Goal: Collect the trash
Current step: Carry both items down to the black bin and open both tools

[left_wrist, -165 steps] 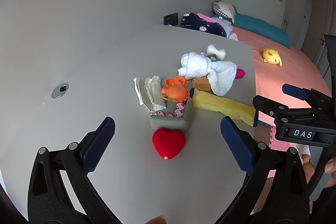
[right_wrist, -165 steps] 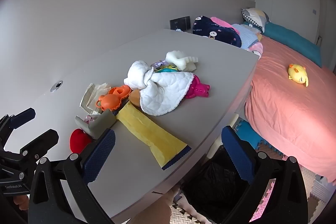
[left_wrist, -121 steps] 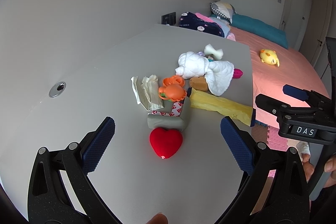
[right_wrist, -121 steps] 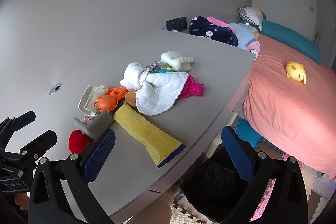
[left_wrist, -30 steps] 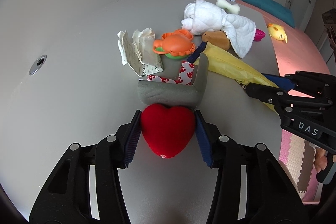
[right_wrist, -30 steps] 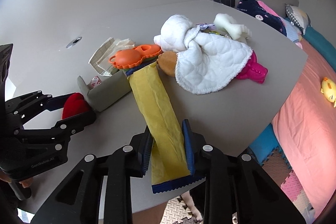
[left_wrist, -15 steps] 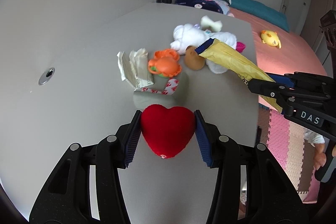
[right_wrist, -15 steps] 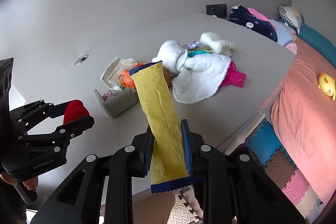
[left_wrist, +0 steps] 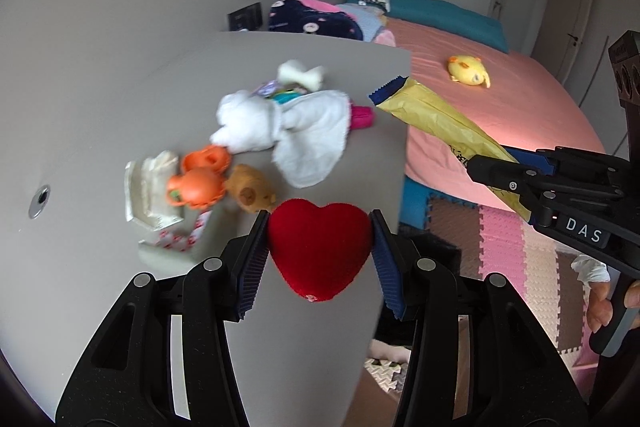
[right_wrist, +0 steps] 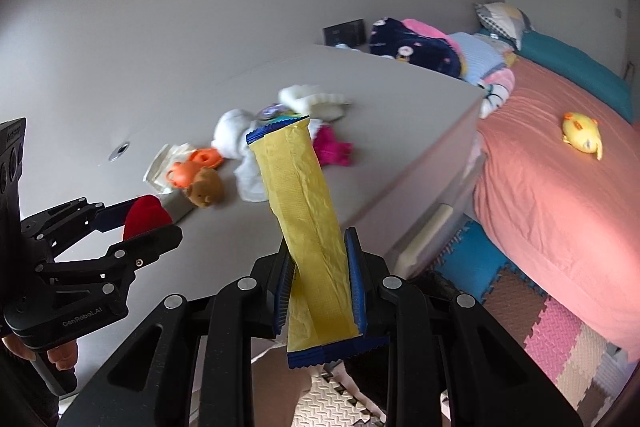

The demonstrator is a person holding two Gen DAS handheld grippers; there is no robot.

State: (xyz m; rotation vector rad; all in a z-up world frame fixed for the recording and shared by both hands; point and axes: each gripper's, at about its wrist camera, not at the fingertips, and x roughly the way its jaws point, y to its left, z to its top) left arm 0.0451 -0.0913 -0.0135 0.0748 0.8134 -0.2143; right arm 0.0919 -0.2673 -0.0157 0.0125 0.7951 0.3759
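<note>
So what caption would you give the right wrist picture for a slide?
Right gripper lifts a yellow wrapper above the grey table.

The heart is red, the wrapper yellow with dark blue ends, the table grey, the bed sheet salmon pink.

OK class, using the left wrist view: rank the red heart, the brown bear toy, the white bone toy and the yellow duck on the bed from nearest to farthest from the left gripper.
1. Red heart: clamped in the left gripper.
2. Brown bear toy: on the table, just beyond, left.
3. White bone toy: far end of the toy pile.
4. Yellow duck: on the pink bed, off to the right.
</note>
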